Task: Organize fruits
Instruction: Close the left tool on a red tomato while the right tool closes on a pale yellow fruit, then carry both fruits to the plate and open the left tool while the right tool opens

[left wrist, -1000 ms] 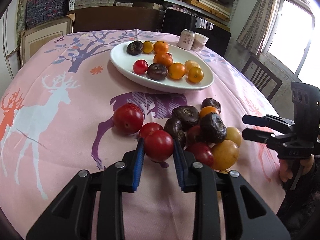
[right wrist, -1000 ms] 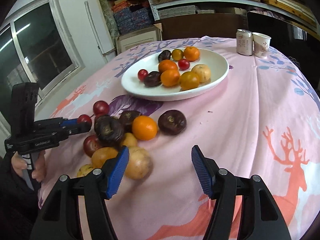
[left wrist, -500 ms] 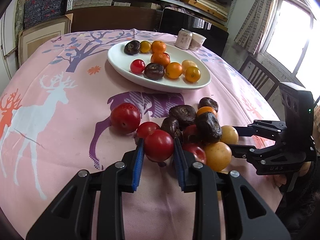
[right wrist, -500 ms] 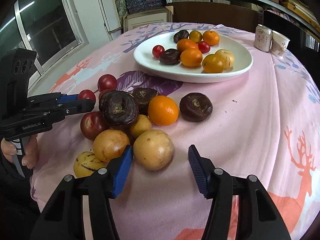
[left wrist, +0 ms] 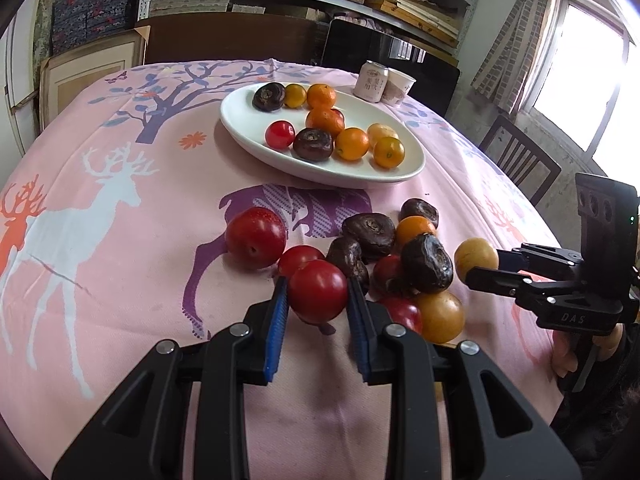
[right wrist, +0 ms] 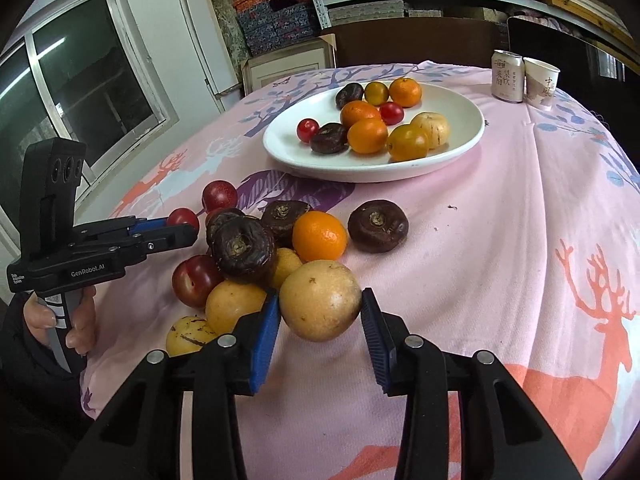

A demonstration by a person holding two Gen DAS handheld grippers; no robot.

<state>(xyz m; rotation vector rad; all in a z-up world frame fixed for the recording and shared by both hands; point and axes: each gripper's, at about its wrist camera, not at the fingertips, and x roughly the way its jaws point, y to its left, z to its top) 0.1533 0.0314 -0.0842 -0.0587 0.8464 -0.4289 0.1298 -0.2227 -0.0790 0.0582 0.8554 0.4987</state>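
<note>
While the left tool (left wrist: 318, 306) is clenched on a red tomato (left wrist: 318, 297) at the near edge of the fruit pile (right wrist: 280, 240) on the tabletop (left wrist: 120, 240), the right tool (right wrist: 320, 322) has its jaws closing around a tan round fruit (right wrist: 320, 300), its blue pads at the fruit's sides. Beyond the pile, a white plate (right wrist: 452, 152) carries more fruit.

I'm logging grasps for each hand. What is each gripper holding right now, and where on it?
Left gripper: shut on the red tomato, pads on its two sides. Right gripper: closing around the yellow fruit, pads at its sides.
</note>
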